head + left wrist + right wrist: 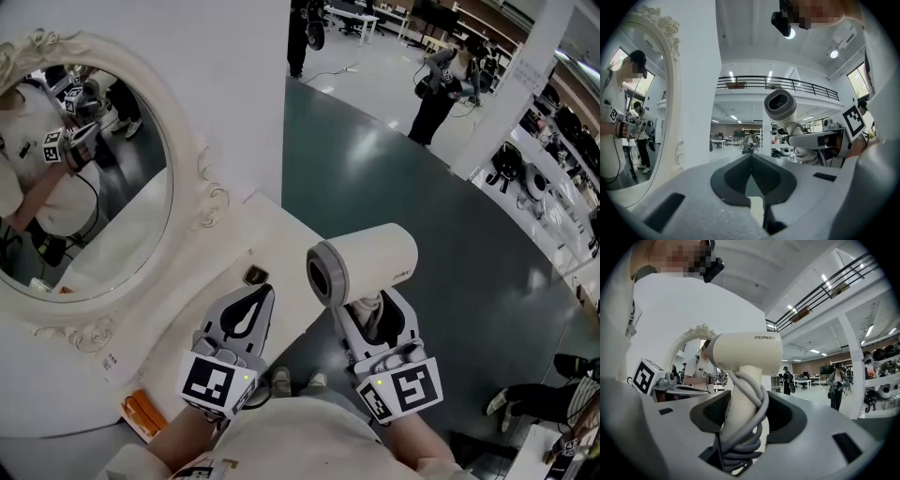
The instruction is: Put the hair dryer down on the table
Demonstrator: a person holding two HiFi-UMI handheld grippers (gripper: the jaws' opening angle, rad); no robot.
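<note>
Two checked: my R gripper (373, 319) pinches hair dryer (367, 261) handle, upright; table (281, 234) just left; L gripper (246, 314) pressed together, empty.

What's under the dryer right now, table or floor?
Mostly green floor: the dryer, clamped in the right tool, hangs just off the table edge. The spot straight beneath is covered by dryer and tool.

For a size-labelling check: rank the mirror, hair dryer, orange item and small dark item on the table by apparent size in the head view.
1. Mirror, largest by far.
2. Hair dryer, though held nearer the camera.
3. Orange item.
4. Small dark item, smallest.
</note>
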